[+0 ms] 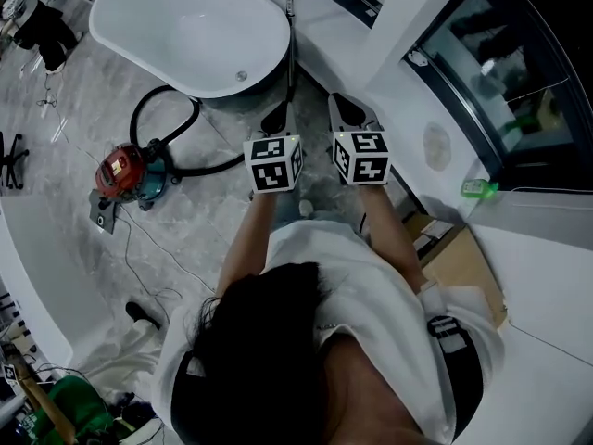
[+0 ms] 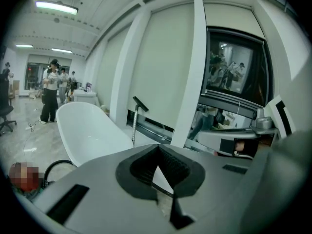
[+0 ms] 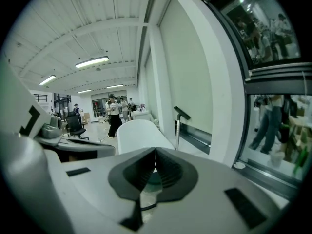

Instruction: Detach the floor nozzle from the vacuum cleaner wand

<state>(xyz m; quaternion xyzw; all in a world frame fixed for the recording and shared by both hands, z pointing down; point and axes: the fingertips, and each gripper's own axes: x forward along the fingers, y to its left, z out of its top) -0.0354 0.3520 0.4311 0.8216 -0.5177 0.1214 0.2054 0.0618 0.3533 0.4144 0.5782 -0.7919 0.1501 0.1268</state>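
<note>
My left gripper (image 1: 276,117) and right gripper (image 1: 346,108) sit shut, empty; the upright silver vacuum wand (image 2: 134,125) stands ahead, nearer my left one

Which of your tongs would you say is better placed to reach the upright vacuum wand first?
Probably left: the left tongs lie nearest the thin upright metal wand by the white bathtub; the right tongs sit further aside.

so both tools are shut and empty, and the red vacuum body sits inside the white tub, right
Not inside: in the head view the red vacuum body sits on the floor beside the white tub. The left tool and right tool are shut and empty.
</note>
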